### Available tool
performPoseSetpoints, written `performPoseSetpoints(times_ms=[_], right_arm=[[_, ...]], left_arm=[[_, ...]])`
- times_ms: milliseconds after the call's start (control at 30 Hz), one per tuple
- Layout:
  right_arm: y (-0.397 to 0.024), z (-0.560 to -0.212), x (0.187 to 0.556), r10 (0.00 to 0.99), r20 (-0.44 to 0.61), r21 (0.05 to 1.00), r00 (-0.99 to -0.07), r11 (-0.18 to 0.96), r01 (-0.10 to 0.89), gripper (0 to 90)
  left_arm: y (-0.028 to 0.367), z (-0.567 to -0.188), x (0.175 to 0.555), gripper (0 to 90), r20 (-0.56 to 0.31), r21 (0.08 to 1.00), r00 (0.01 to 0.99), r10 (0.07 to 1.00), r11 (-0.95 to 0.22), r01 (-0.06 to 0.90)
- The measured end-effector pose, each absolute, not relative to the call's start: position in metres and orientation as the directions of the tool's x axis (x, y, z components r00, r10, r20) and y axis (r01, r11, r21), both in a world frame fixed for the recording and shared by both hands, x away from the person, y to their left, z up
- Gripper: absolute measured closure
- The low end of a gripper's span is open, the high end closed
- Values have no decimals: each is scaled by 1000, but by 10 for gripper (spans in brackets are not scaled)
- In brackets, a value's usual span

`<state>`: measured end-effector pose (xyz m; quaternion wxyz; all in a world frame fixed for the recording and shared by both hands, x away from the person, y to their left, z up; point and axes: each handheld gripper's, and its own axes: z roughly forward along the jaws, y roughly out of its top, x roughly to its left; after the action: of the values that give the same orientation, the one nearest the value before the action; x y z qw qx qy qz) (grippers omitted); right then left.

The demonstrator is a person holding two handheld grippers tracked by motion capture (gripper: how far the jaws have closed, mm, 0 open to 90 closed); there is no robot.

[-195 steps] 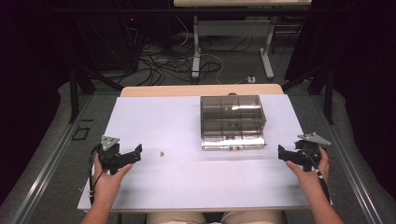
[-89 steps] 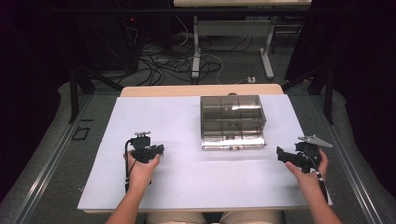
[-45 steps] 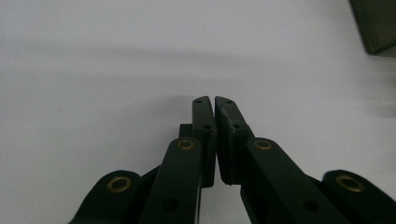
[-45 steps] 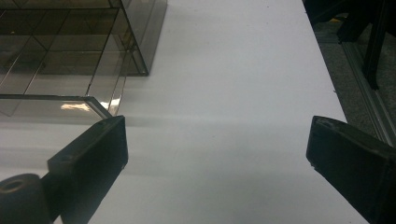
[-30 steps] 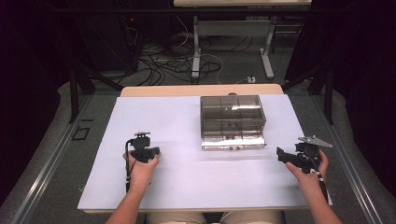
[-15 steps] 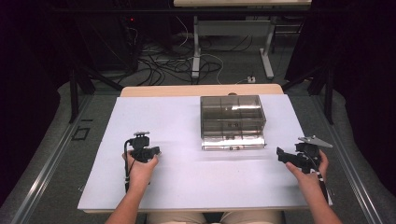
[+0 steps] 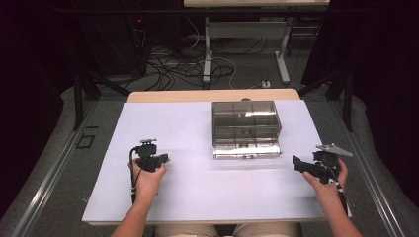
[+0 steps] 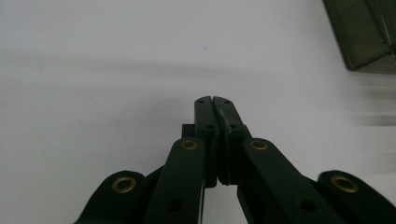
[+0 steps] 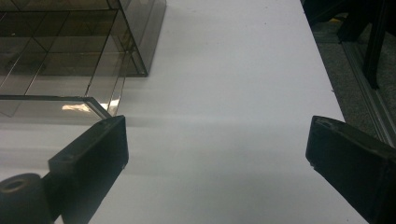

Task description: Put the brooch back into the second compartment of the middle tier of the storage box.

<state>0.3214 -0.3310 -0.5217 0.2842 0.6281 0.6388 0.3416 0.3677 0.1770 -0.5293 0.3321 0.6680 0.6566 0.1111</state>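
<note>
Left gripper [image 7: 157, 160] low on the white table [image 7: 197, 197] in the high view, left of the smoky drawer box [image 7: 246, 127]; right gripper [image 7: 302, 165] sits right of it, apart. Left gripper view: jaws pinched fully together, nothing visible between them. Right gripper view: jaws spread wide, empty, the box's bottom drawer [image 9: 60, 105] pulled out just ahead. Risk: a hasty reach could shove the light box.

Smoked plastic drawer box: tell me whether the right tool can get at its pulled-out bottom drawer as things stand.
Probably yes. The right tool is open, and bare white table lies between it and the drawer of the drawer box.
</note>
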Motion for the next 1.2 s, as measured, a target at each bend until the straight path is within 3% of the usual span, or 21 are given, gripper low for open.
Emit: performPoseSetpoints(times_ms=[1200], right_arm=[[-332,-520,321,997,62,800,-53,-18,599,54]], left_arm=[[177,-514,354,896,-282,730,103,954,144,668]])
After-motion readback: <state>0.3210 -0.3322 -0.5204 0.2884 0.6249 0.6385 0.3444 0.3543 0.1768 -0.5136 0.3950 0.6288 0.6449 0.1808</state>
